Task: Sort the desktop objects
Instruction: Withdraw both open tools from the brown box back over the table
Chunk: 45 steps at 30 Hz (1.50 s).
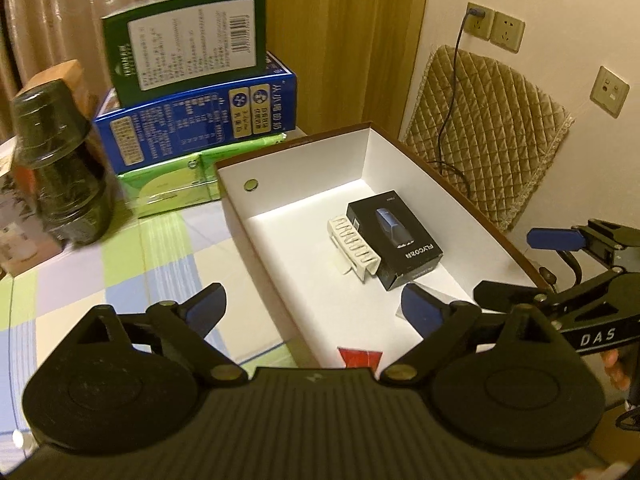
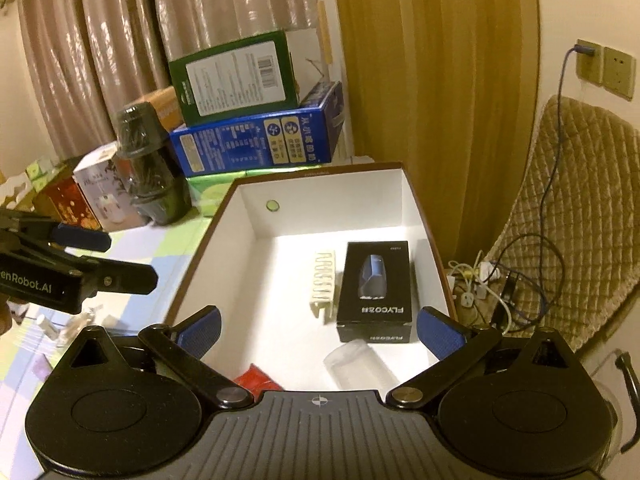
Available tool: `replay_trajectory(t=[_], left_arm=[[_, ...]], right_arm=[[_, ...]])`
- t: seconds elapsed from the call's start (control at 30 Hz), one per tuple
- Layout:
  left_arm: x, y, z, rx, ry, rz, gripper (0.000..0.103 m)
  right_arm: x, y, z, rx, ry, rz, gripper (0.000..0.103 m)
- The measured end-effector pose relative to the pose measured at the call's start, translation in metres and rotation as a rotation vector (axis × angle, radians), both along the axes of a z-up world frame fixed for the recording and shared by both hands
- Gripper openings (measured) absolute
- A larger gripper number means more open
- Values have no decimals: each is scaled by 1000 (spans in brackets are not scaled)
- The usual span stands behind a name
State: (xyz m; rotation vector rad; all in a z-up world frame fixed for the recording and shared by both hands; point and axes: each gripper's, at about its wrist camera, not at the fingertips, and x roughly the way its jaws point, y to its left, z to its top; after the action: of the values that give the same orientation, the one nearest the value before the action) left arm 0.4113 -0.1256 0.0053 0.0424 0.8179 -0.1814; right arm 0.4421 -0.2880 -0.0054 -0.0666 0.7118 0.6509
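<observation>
A white-lined cardboard box (image 1: 296, 152) with a brown rim stands on the checked tablecloth; it also shows in the right wrist view (image 2: 248, 216). Inside lie a black Flyco package (image 1: 394, 238) (image 2: 376, 292), a white ribbed clip (image 1: 354, 246) (image 2: 323, 282), a clear plastic piece (image 2: 354, 362) and a red item (image 1: 359, 358) (image 2: 256, 378). My left gripper (image 1: 316, 308) is open and empty over the box's near left wall. My right gripper (image 2: 318, 330) is open and empty above the box's near end. It also shows in the left wrist view (image 1: 532, 264).
Stacked green (image 1: 188, 40) and blue cartons (image 1: 200, 120) and a dark wrapped jar (image 1: 60, 164) stand behind the box on the left. A quilted chair back (image 1: 488, 136) and cables (image 2: 492, 280) are to the right. Small items (image 2: 52, 326) lie on the cloth at left.
</observation>
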Motion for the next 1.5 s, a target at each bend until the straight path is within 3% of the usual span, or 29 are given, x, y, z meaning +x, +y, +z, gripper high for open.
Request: replay_trajectory(t=[0.13, 0.63, 1.07, 1.5], left_arm=[[-26, 9, 9, -1, -25, 19, 98], [-111, 43, 13, 15, -35, 69, 100], [-163, 80, 4, -1, 7, 128, 100], [-201, 129, -13, -3, 79, 217, 100]], right_arm=[[-21, -3, 8, 13, -12, -6, 101], [-97, 3, 10, 26, -30, 4, 101], [-141, 19, -9, 15, 76, 49, 101], [-165, 69, -30, -15, 177, 166, 101]])
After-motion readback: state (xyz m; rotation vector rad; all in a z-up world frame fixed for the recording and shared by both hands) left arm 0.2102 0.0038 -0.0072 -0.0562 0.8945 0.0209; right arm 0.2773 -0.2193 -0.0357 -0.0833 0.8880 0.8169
